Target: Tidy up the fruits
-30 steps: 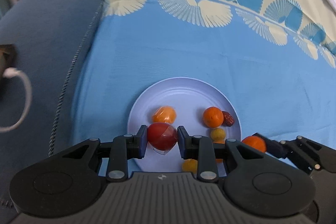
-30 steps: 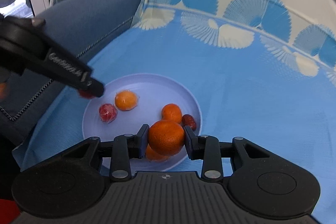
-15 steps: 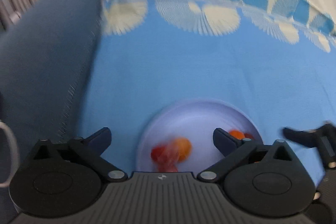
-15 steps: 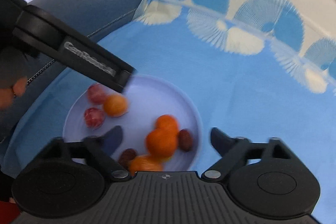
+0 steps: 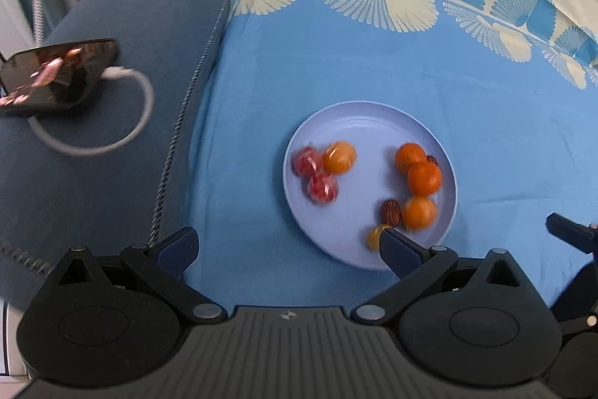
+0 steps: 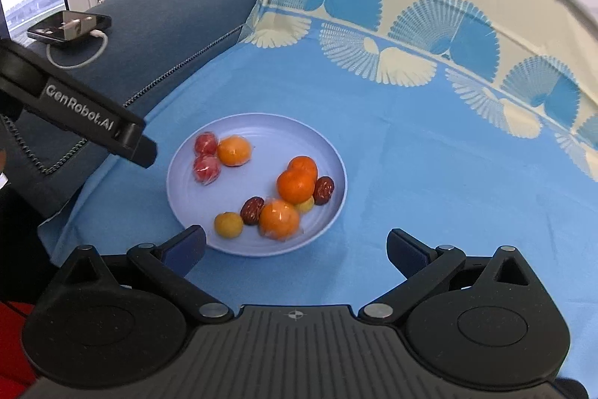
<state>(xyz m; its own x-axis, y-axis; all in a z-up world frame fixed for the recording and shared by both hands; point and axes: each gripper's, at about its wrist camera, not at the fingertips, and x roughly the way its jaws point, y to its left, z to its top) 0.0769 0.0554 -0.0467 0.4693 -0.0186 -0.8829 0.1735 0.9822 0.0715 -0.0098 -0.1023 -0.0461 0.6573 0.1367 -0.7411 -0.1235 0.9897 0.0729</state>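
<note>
You are holding both grippers, left (image 5: 287, 243) and right (image 6: 297, 245), spread empty; their jaws have just been opening, dropping fruit onto the plate (image 6: 269, 128) ahead.

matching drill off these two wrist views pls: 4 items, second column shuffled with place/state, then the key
Items
1. left gripper
2. two red fruits
3. phone
4. white cable

Place or state
A. lies on the dark blue cushion, off the cloth
B. jaws wide apart with nothing between them, having just opened
C. on the left side of the plate, next to an orange fruit
D. loops over the cushion from the phone's end

Pairs: 1-B, 2-C, 3-A, 4-D
</note>
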